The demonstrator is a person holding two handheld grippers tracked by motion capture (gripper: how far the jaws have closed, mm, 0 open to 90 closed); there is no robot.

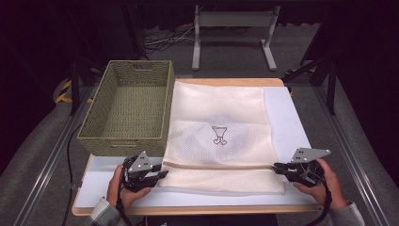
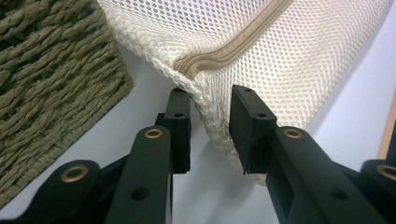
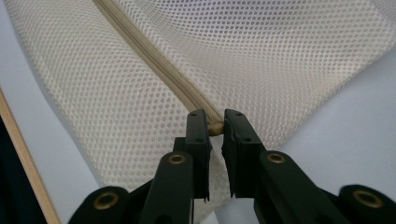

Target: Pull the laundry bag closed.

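Surface: white table (image 1: pixel 291 117), mesh laundry bag (image 1: pixel 219 113) flat beside woven basket (image 1: pixel 127 108).
Left gripper (image 2: pixel 210 119): I have it released; bag corner between jaws.
Right gripper (image 3: pixel 215 128): clenched on bag's zipper end.
Progress: fold apparently laid; basket unfilled.

No readable text or labels

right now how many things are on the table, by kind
mesh laundry bag: 1
woven basket: 1
tongs: 2, left tongs and right tongs, one at each end of the bag's zip
total: 4
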